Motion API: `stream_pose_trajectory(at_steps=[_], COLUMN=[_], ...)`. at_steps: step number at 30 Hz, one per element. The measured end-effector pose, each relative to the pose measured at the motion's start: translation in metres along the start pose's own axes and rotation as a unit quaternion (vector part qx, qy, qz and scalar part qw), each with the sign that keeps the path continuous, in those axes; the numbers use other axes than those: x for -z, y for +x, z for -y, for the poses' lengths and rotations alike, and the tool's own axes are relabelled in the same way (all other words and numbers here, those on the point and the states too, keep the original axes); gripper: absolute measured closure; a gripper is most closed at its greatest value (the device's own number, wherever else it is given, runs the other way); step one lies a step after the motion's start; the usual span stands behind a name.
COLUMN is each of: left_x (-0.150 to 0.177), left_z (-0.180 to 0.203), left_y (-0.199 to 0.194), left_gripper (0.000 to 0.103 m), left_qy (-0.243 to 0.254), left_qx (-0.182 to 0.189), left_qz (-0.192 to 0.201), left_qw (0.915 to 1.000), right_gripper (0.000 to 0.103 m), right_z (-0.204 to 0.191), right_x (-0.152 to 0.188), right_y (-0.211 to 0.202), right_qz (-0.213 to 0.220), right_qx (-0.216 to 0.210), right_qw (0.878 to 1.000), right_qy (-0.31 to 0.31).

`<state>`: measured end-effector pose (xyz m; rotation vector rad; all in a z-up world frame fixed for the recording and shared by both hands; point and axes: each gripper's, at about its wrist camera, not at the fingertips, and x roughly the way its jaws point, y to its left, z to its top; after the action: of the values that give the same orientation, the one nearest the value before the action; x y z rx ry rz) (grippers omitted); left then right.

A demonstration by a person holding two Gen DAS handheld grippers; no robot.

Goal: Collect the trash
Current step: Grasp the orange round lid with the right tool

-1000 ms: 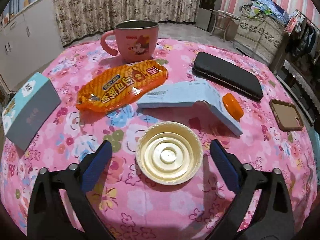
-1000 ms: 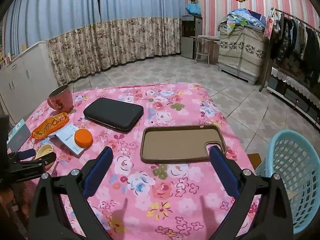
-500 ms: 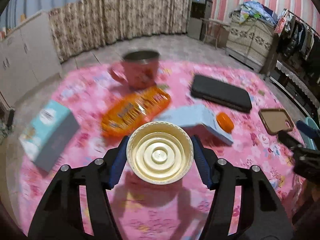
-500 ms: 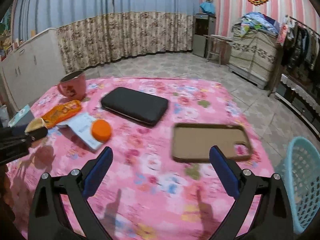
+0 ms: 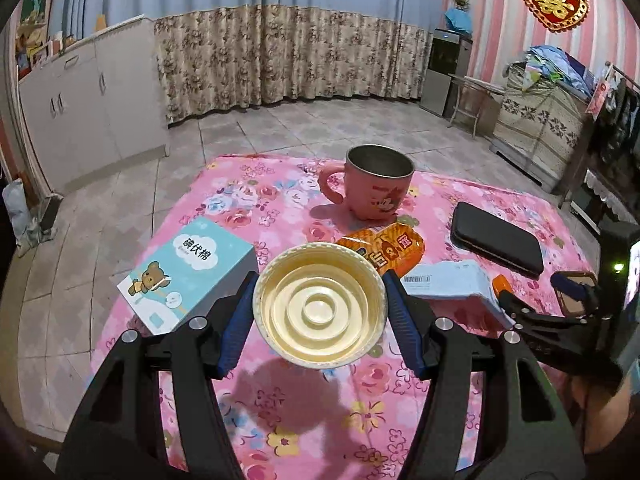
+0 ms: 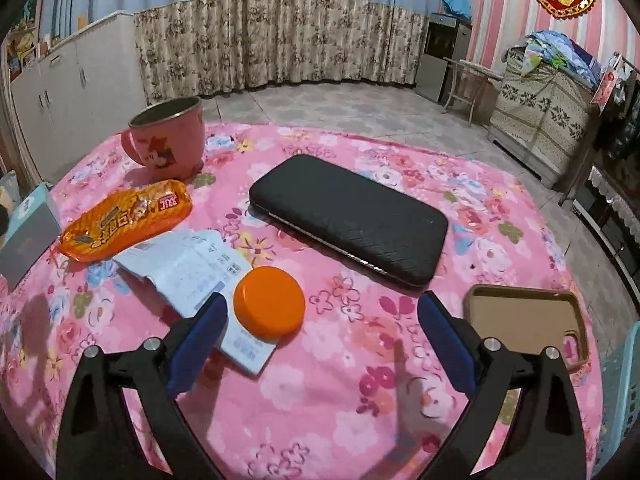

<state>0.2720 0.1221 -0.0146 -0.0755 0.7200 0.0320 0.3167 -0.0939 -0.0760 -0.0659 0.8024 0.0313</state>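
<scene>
My left gripper [image 5: 320, 308] is shut on a pale yellow plastic cup [image 5: 320, 304] and holds it above the pink floral table [image 5: 280, 412]. An orange snack wrapper [image 5: 392, 252] lies beyond it and shows in the right wrist view [image 6: 124, 220] too. My right gripper [image 6: 320, 336] is open, low over the table, just before an orange round lid [image 6: 269, 307] that rests on a pale blue paper packet [image 6: 188, 268]. The right gripper also shows at the right edge of the left wrist view [image 5: 560, 312].
A pink mug [image 6: 168, 136], a black wallet [image 6: 348, 220], a tan phone case [image 6: 528, 320] and a blue box [image 5: 188, 272] are on the table. A blue basket [image 6: 624, 400] stands off the table's right edge.
My left gripper closed on the yellow cup and lifted it off the table, pulling back. My right gripper moved left from the phone case to the orange lid.
</scene>
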Motion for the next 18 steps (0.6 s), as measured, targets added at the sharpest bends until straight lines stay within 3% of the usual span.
stream_pose_trajectory(at_steps=[4,11,18], left_x=[0.001,0.002,0.002], left_z=[0.004,0.011,0.009], left_y=[-0.001,-0.002,0.000], left_gripper=[0.042,0.042,0.042], left_qy=[0.007,0.018,0.013], left_qx=[0.003,0.005,0.005], left_qz=[0.003,0.006,0.002], left_qw=[1.0000,0.9998,0.9999], right_gripper=[0.022,0.060,0.063], right_z=[0.002,-0.004,-0.007], right_x=[-0.005,-0.007,-0.005], right_y=[0.007,0.010,-0.002], right_qz=[-0.012,-0.025,-0.002], right_qx=[-0.021,-0.072,-0.052], right_qw=[1.000,0.997,0.999], right_qy=[0.007,0.006,-0.015])
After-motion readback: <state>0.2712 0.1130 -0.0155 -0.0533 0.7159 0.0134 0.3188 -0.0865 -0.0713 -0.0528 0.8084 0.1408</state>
